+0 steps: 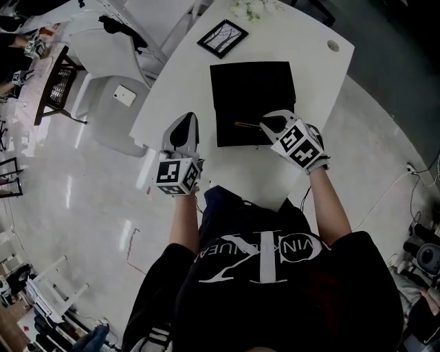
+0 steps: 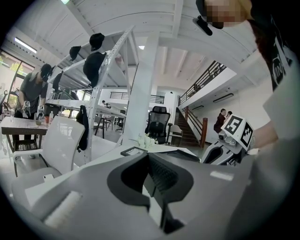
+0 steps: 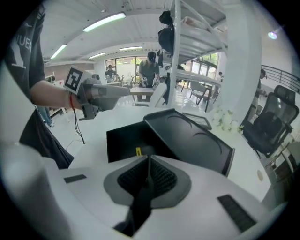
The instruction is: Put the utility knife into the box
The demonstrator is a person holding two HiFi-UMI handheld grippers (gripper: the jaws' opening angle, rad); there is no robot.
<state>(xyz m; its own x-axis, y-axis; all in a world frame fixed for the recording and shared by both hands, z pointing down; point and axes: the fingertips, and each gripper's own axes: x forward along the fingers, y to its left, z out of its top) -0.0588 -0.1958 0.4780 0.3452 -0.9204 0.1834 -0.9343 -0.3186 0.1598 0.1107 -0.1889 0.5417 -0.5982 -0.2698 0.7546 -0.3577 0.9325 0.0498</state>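
An open black box (image 1: 230, 110) lies on the white table (image 1: 185, 75), its lid (image 1: 254, 79) folded back on the far side. My right gripper (image 1: 263, 122) reaches over the box's near right corner, shut on the yellow utility knife (image 1: 244, 125), which pokes out leftward over the box's inside. In the right gripper view the jaws (image 3: 148, 159) are pressed together, a yellow bit of the knife (image 3: 138, 151) shows just past them, and the box (image 3: 124, 140) lies below. My left gripper (image 1: 187, 118) hovers at the table's left edge, shut and holding nothing (image 2: 149, 161).
A black picture frame (image 1: 223, 38) and white flowers (image 1: 253, 8) sit at the table's far end. There is a cable hole (image 1: 333, 46) near the far right corner. A white chair (image 1: 113, 103) stands left of the table. People are seated at desks in the background.
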